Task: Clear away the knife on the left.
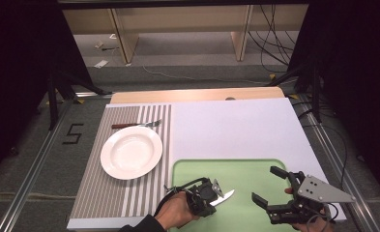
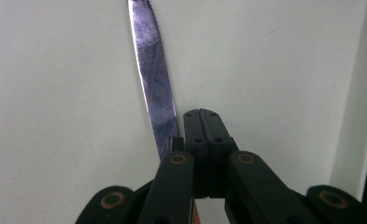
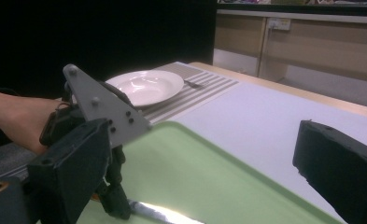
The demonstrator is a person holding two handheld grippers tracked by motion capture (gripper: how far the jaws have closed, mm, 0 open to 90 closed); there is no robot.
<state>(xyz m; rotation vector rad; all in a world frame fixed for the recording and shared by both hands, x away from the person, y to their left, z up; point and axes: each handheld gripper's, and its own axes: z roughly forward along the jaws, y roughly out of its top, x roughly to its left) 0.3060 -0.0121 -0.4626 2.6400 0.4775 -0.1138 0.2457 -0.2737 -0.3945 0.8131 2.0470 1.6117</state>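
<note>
My left gripper (image 1: 214, 194) is shut on a table knife (image 1: 225, 195) low over the green tray (image 1: 245, 170); a hand holds it at the tray's near left corner. In the left gripper view the two jaws (image 2: 202, 116) are pressed together and the serrated blade (image 2: 153, 74) runs up along their left side. The right gripper (image 1: 266, 184) stands open over the tray's near right part, with nothing between its fingers. From the right gripper view (image 3: 204, 168), the left gripper (image 3: 118, 203) stands close by with the blade (image 3: 165, 214) lying near the tray.
A white plate (image 1: 131, 152) rests on a striped placemat (image 1: 105, 193) at the left, with a brown-handled fork (image 1: 137, 124) beyond it. A white sheet (image 1: 226, 125) covers the table's middle and right. The table's far wooden edge (image 1: 197, 94) borders the floor.
</note>
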